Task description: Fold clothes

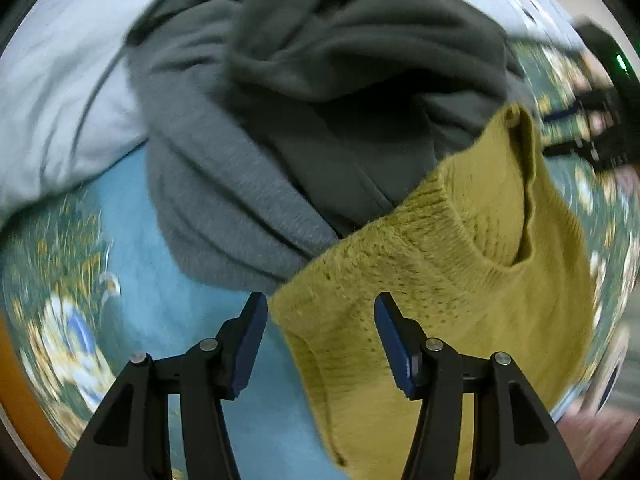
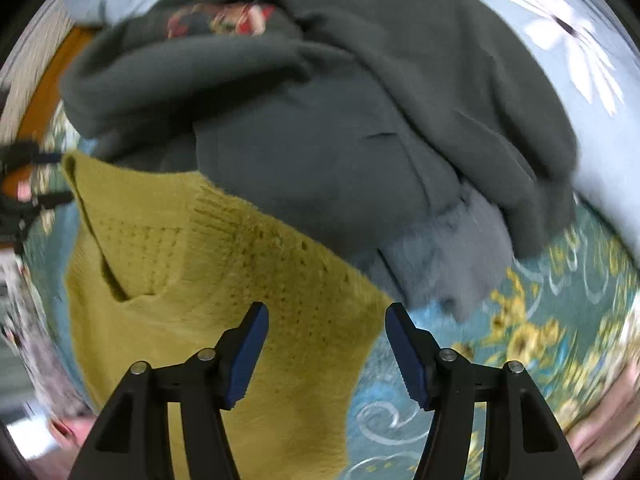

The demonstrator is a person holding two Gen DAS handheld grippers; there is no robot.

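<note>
The left gripper [image 1: 320, 344] hangs with its blue-padded jaws apart and nothing between them, over the edge of a mustard-yellow knitted sweater [image 1: 460, 280] spread flat on a blue floral bedspread [image 1: 168, 312]. The right gripper [image 2: 326, 354] hangs likewise, jaws apart and empty, above the sweater's opposite edge. A dark green garment [image 1: 360, 80] and a grey knit [image 1: 224, 184] lie heaped just beyond, overlapping the sweater's far side. A pale blue cloth [image 2: 600, 152] with a white flower print lies behind the heap. Both pictures are blurred; no label or writing can be read.
</note>
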